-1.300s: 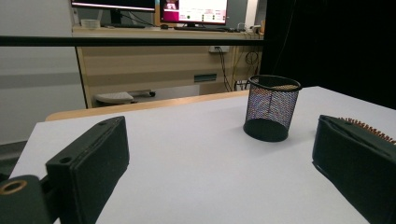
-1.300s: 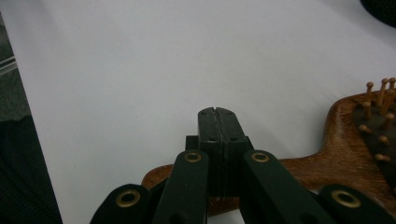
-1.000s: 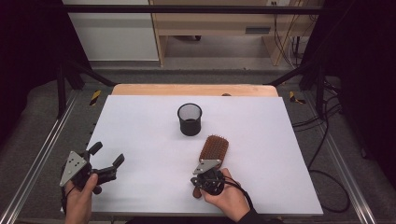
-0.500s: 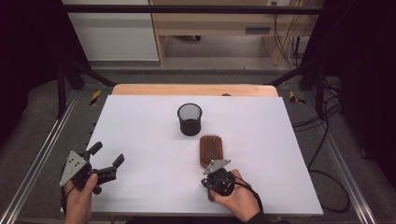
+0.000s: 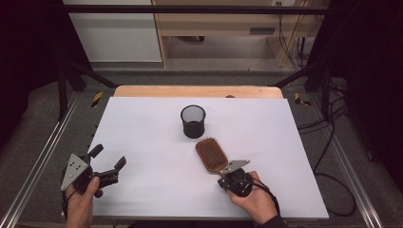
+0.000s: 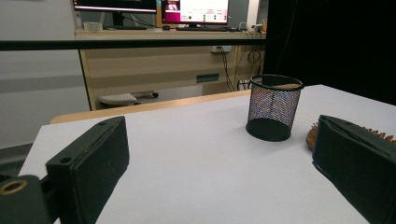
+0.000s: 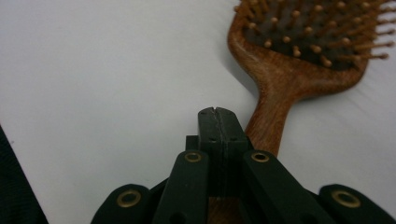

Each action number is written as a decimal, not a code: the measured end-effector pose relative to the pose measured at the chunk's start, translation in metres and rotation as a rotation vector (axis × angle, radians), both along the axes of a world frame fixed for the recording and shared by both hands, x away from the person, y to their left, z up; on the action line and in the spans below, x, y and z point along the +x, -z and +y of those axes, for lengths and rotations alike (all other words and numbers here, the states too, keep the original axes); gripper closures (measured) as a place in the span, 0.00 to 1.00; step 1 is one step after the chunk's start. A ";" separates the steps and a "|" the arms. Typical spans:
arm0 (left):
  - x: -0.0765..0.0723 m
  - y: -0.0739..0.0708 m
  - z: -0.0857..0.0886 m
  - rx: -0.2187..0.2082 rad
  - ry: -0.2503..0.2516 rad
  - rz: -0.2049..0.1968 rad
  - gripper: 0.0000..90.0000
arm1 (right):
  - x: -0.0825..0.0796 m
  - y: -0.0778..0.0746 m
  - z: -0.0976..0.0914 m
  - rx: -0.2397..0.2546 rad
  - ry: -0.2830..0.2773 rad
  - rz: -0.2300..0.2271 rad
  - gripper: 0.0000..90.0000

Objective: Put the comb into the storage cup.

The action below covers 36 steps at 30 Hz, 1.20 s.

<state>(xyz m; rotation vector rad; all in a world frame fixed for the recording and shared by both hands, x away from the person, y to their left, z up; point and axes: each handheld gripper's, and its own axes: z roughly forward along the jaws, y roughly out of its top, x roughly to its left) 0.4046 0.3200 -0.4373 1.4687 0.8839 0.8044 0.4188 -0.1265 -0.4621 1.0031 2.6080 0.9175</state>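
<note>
The wooden hairbrush [image 5: 211,155] lay bristles-up on the white table [image 5: 142,128], in its near right part, just near and right of the black mesh cup [image 5: 193,121]. Its head pointed toward the cup and its handle ran back toward the person, passing under the right gripper [image 5: 227,176].

The brush looked stiff and fairly light: solid wood, nothing that would bend or crush under a firm squeeze. The varnished handle was smooth and rounded, so it could well slip or roll between flat pads. The narrow neck just behind the head, or the middle of the handle, seemed the best place to grip, since the head is too broad and its pins give no flat face. The head also seemed the heavier end, so a grip far down the handle would probably let it droop.

In the right gripper view, the right gripper [image 7: 218,116] had its jaws pressed flat together with nothing between them, and the handle ran beside and beneath them, not in their grip. The hand held it low over the table, pointing away toward the head of the brush.

The left gripper [image 5: 108,163] sat at the near left edge of the table, jaws spread wide and empty, aimed across toward the cup [image 6: 273,107].
</note>
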 end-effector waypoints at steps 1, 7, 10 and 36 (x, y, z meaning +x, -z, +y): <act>0.000 0.000 0.000 -0.002 0.001 0.002 0.05 | 0.000 0.000 -0.003 0.000 0.005 -0.001 1.00; 0.001 0.001 0.000 -0.004 0.002 0.006 0.05 | 0.004 0.001 -0.015 -0.002 0.026 0.002 1.00; 0.001 0.001 0.000 -0.004 0.003 0.006 0.05 | 0.006 0.002 -0.020 -0.004 0.038 0.000 1.00; 0.001 0.001 -0.002 0.038 0.000 0.005 0.05 | 0.014 -0.019 -0.031 0.051 0.031 -0.002 1.00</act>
